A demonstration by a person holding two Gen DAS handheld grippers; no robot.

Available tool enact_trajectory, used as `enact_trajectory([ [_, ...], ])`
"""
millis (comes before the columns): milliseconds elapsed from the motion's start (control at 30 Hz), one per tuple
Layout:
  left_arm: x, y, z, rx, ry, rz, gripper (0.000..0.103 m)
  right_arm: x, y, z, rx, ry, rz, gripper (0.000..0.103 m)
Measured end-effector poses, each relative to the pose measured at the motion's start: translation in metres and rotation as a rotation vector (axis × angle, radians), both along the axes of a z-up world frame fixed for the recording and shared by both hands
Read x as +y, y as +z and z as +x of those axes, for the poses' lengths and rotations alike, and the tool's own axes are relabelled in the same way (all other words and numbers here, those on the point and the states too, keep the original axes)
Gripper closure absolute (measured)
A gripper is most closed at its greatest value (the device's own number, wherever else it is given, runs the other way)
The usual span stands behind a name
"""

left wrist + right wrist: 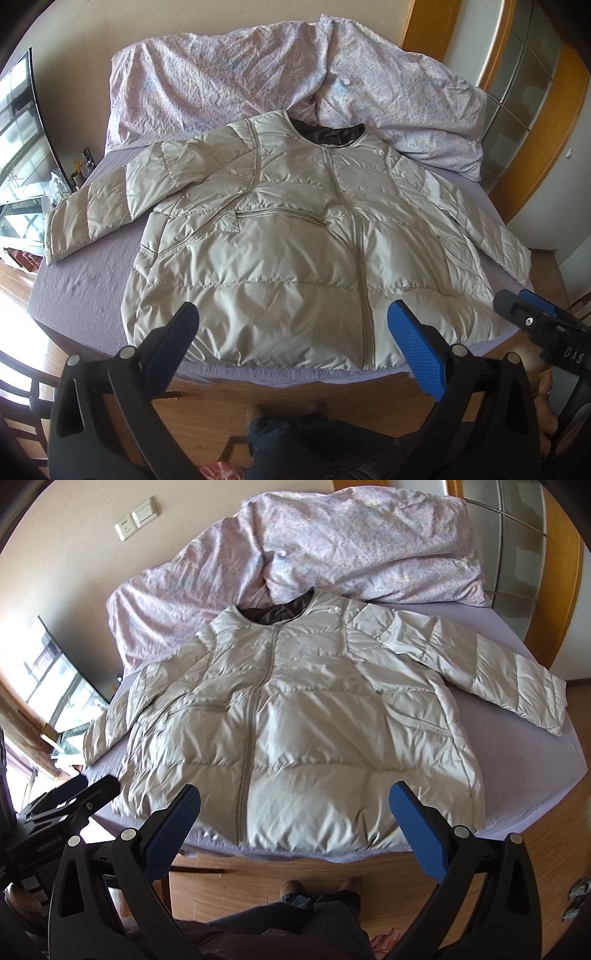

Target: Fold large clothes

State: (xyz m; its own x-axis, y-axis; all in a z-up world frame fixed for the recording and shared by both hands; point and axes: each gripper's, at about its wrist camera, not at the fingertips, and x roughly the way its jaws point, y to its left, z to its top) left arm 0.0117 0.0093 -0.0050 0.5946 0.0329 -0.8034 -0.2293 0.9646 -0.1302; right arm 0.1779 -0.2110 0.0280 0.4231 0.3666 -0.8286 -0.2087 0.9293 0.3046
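While the pale cream quilted puffer jacket (pixel 295 236) lay front-up and zipped on the lavender-sheeted bed (pixel 88 295), both sleeves were spread outward, one toward each side edge of the mattress. Its hem sat near the foot edge of the bed, and its dark-lined collar (pixel 332 134) pointed at the crumpled pink-and-white floral duvet (pixel 229 74) heaped against the beige wall. The left gripper (pixel 291 325) hung above the hem with its blue-padded fingers (pixel 417 347) spread wide, holding nothing. The right gripper (pixel 293 805) hovered likewise over the hem near the zip line, its fingers (pixel 417 830) also spread wide and empty. Each gripper appeared at the edge of the other's view, apart from the fabric. Below them, the person's dark-trousered legs (pixel 306 915) and brown shoes stood on the wooden plank floor (pixel 258 882).
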Motion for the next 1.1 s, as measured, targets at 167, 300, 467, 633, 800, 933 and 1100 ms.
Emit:
enact_trajectory([
  [167, 0.005, -0.001, 0.016, 0.007, 0.042, 0.042, 0.002, -0.015, -0.017, 0.03, 0.021, -0.021, -0.012, 0.001],
  [300, 0.01, -0.007, 0.032, 0.023, 0.066, 0.062, 0.002, -0.039, -0.033, 0.056, 0.05, -0.07, 0.015, 0.001],
  [467, 0.012, -0.013, 0.048, 0.045, 0.09, 0.063, 0.002, -0.085, -0.049, 0.098, 0.058, -0.168, 0.001, 0.001],
  [633, 0.008, -0.018, 0.062, 0.06, 0.099, 0.074, 0.002, -0.141, -0.069, 0.144, 0.122, -0.269, -0.024, 0.007],
  [800, 0.003, -0.021, 0.072, 0.077, 0.112, 0.076, 0.002, -0.203, -0.09, 0.179, 0.172, -0.395, -0.087, 0.014],
  [933, -0.001, -0.023, 0.08, 0.084, 0.108, 0.058, 0.002, -0.261, -0.104, 0.196, 0.209, -0.523, -0.148, 0.015],
  [1100, -0.012, -0.025, 0.088, 0.091, 0.099, 0.053, 0.002, -0.327, -0.123, 0.207, 0.269, -0.65, -0.16, 0.018],
])
